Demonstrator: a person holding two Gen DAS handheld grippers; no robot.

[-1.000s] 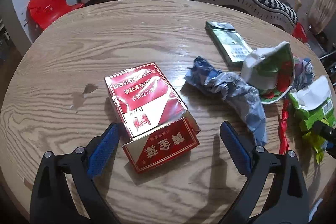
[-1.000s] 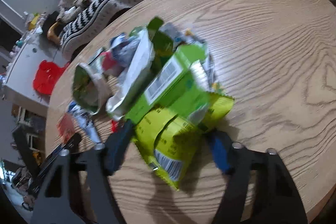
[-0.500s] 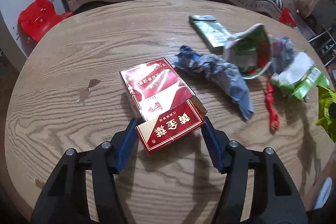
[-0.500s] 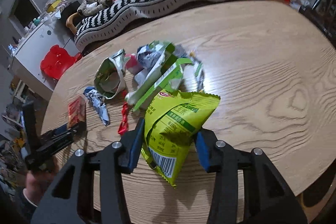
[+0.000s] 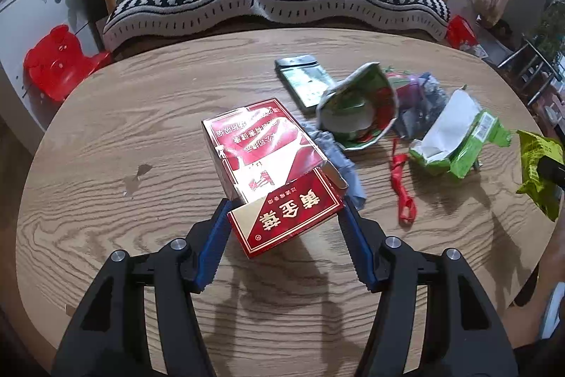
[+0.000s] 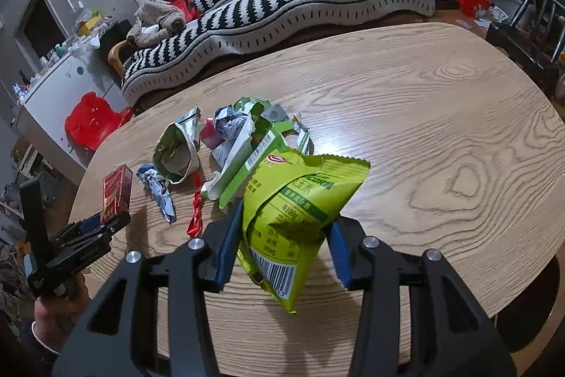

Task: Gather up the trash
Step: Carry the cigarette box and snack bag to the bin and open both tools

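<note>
The left hand-held gripper (image 5: 282,218) held the red cigarette box (image 5: 268,161) by its hinged lid alone, both blue pads pressed on the lid's short sides, and the box was lifted clear of the table (image 5: 106,136) near its left end. The likely trouble lay there: the lid was thin glossy card on a creased hinge, so the heavier body hanging from it might tear loose or swing and slip out, all the more because its film wrap looked slick.

Toward the middle of the table lay the rest: a crumpled blue-grey wrapper (image 5: 335,154), a flat silver-green pouch (image 5: 305,82), an open foil-lined snack bag (image 5: 356,115) standing on its side, a twisted red strip (image 5: 400,179) and a torn green carton (image 5: 459,143) with white inside. These were light, springy pieces, easily dragged along by anything carried low over them.

The right hand-held gripper (image 6: 282,246) was closed on a yellow-green snack bag (image 6: 296,218), pinched across its puffed middle and raised off the table toward the near edge. Such film crumples and slides, so a loose squeeze might let it slip out.
</note>
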